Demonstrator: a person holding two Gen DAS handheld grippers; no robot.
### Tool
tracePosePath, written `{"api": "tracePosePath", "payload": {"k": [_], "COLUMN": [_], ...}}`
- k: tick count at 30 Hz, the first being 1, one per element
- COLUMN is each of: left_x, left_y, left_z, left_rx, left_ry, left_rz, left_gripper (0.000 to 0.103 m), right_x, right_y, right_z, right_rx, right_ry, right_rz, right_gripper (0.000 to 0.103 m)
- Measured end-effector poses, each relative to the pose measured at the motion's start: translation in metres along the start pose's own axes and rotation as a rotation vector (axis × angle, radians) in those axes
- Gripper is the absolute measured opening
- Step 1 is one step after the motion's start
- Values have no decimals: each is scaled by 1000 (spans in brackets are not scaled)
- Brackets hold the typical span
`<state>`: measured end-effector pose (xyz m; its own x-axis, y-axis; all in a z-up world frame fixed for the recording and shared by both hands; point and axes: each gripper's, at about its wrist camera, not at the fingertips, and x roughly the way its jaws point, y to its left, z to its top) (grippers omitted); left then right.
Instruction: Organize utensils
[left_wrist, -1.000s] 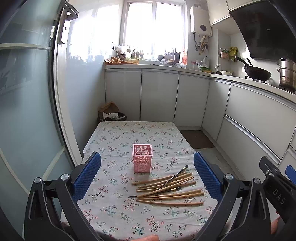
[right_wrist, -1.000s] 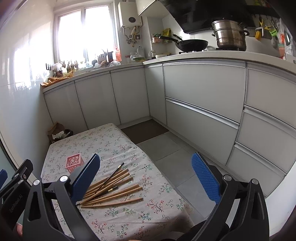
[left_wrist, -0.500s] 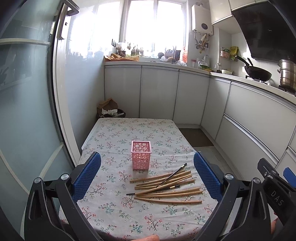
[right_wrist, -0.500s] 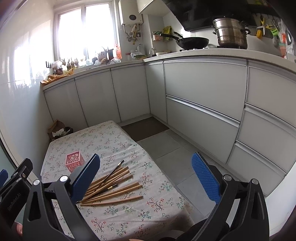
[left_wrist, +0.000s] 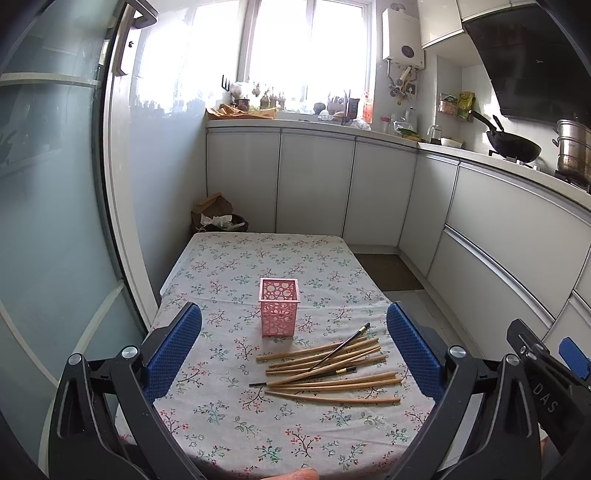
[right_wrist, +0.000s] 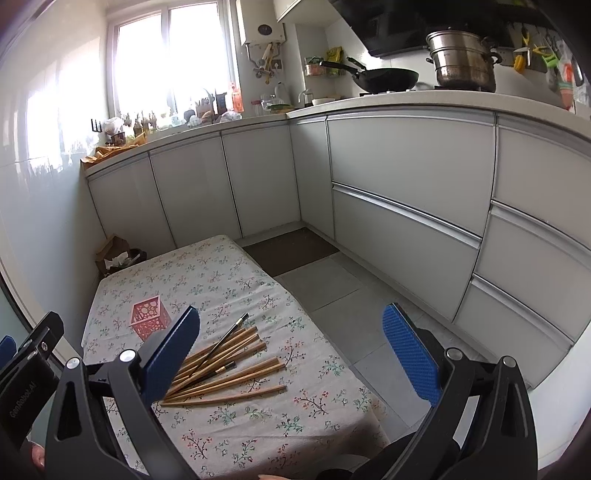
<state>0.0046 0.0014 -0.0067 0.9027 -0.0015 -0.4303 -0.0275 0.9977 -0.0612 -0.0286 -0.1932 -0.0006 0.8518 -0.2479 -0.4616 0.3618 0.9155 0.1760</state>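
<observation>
Holding both tools above the near edge of the table (left_wrist: 207, 258), you are keeping each claw spread wide with nothing between the pads. Your left gripper (left_wrist: 293, 347) is framing the work area: its blue pads (left_wrist: 173, 347) are standing well apart at 9 and 3 o'clock of the utensils. Your right gripper (right_wrist: 291, 350) is likewise gaping wide, its left pad (right_wrist: 171, 354) overlapping the near ends of the pile in that view while the other pad is hanging over the floor (right_wrist: 332, 295) at 3 o'clock.

The chopsticks (left_wrist: 332, 369) are lying loose in a fanned heap on the floral tablecloth (left_wrist: 258, 424), mostly wooden, with two dark ones (left_wrist: 343, 343) lying among them, one crossing over the wooden sticks. The pink holder (left_wrist: 279, 312) is standing upright at 11 o'clock of the heap, near it but not touching, and appears to be holding nothing.

Your right tool is showing at 4 o'clock in the left view. A wok (right_wrist: 384, 79) and a steel pot (right_wrist: 461, 61) are sitting on the counter (right_wrist: 406, 101) at 1 o'clock.
</observation>
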Motion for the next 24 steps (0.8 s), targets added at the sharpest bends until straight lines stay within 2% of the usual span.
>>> {"api": "tracePosePath", "payload": {"k": [24], "left_x": [3], "left_y": [-1], "left_z": [-1], "left_rx": [8], "left_ry": [9], "left_rz": [-2], "left_gripper": [96], "right_x": [-1], "right_y": [0], "right_z": [1], "right_rx": [-3], "right_ry": [12], "right_rz": [17], "right_gripper": [97]}}
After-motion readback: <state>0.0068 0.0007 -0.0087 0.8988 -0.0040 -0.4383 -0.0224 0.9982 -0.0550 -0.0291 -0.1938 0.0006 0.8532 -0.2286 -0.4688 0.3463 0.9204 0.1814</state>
